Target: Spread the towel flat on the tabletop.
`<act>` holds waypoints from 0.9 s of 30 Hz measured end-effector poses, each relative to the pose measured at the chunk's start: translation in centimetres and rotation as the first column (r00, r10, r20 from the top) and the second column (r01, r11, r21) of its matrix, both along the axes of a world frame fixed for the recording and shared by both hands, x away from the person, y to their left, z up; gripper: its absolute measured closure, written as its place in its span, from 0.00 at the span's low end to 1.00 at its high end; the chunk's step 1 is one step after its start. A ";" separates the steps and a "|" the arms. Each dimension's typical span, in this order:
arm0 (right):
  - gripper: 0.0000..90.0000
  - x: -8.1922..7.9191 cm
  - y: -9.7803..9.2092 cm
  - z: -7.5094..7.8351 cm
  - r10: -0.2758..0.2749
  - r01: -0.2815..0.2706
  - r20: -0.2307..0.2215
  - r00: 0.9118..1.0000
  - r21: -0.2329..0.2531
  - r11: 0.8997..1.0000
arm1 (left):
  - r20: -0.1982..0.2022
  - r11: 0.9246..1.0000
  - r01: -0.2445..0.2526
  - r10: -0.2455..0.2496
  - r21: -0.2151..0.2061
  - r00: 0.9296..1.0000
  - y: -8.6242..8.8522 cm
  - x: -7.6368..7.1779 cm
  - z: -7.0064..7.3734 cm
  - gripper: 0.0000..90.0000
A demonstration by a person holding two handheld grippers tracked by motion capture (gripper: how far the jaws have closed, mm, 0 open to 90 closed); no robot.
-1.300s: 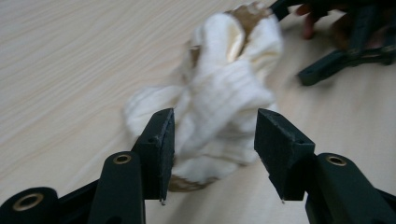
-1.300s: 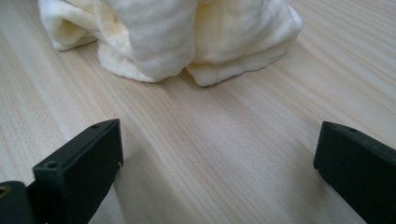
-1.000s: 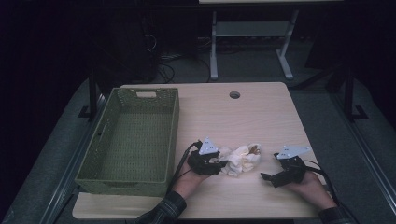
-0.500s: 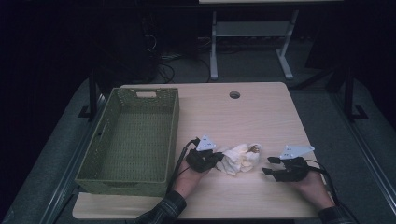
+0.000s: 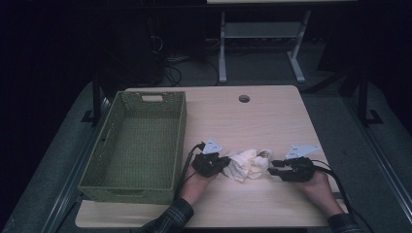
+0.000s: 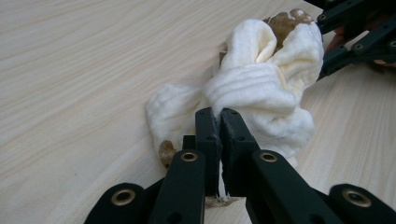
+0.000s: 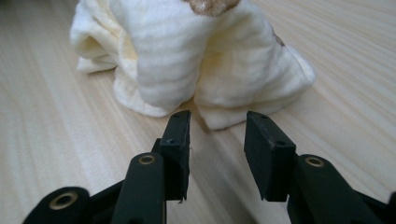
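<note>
— Where is the crumpled cream cloth with brown patches [image 5: 248,164]?

— Lower centre of the high view, on the pale wooden table [image 5: 252,121] (beside a green woven basket [image 5: 138,141]).

— The grippers?

— Left gripper [image 6: 218,122] pinches a fold; right gripper [image 7: 217,135] gapes just short.

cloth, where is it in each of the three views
High view: cloth lies low centre, between the two tongs.
Left gripper view: it is right of centre, the left tongs shut on its near fold.
Right gripper view: it is at upper centre, beyond the open right tongs.
Shared landmark: the pale wooden table.
</note>
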State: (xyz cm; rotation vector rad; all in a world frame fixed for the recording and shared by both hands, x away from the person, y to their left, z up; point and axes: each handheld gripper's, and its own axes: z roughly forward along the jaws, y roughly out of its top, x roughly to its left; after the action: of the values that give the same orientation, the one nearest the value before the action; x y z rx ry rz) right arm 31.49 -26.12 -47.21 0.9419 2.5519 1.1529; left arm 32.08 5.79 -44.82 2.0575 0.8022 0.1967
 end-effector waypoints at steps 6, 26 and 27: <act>0.75 1.0 0.8 -0.1 -0.005 0.005 0.010 1.000 -0.018 1.000 | 0.001 1.000 0.001 -0.001 0.001 1.000 0.0 0.0 0.0 0.96; 0.98 0.5 -1.7 3.3 -0.053 0.052 0.141 0.989 0.014 0.999 | 0.114 0.998 0.022 -0.016 -0.051 0.993 0.1 -0.3 3.0 0.96; 0.98 0.5 -1.9 3.6 -0.059 0.057 0.145 0.988 0.020 0.998 | 0.118 0.998 0.020 -0.013 -0.054 0.993 0.0 -0.2 3.2 0.96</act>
State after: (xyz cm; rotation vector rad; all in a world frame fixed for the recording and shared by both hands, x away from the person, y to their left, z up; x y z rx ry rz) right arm 31.96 -27.98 -43.65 0.8938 2.3886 1.1812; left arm 31.89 5.83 -41.59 1.9812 0.7105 0.2808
